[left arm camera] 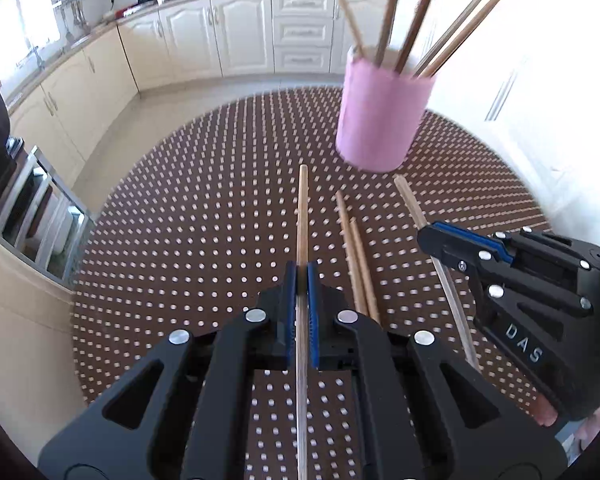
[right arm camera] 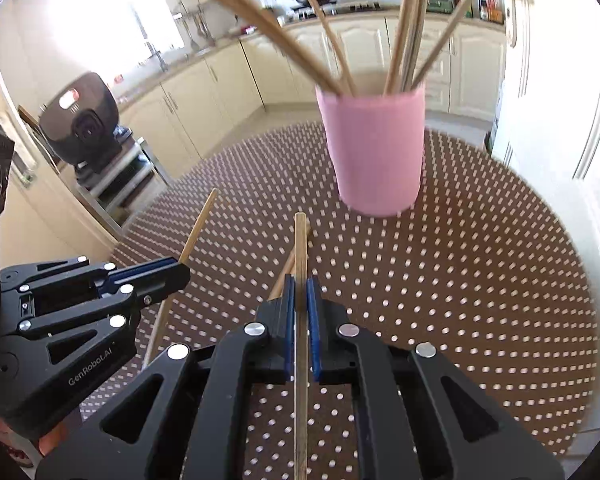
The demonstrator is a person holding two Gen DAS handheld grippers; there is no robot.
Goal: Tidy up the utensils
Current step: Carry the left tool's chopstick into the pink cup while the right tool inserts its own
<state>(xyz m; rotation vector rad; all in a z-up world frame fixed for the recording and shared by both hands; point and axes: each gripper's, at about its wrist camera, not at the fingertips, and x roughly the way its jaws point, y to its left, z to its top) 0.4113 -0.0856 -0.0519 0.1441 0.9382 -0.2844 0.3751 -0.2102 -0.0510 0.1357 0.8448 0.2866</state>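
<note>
on the dotted brown table point(left arm camera: 180, 208), a pink cup point(left arm camera: 384, 116) stands at the far side with several chopsticks point(left arm camera: 420, 16) leaning in it. nearer, two loose sticks point(left arm camera: 360, 264) lie side by side on the table. left gripper point(left arm camera: 302, 276) is clenched on one chopstick point(left arm camera: 302, 216). right gripper point(right arm camera: 301, 288), just right of it, is clenched on another stick point(right arm camera: 300, 240).
</note>
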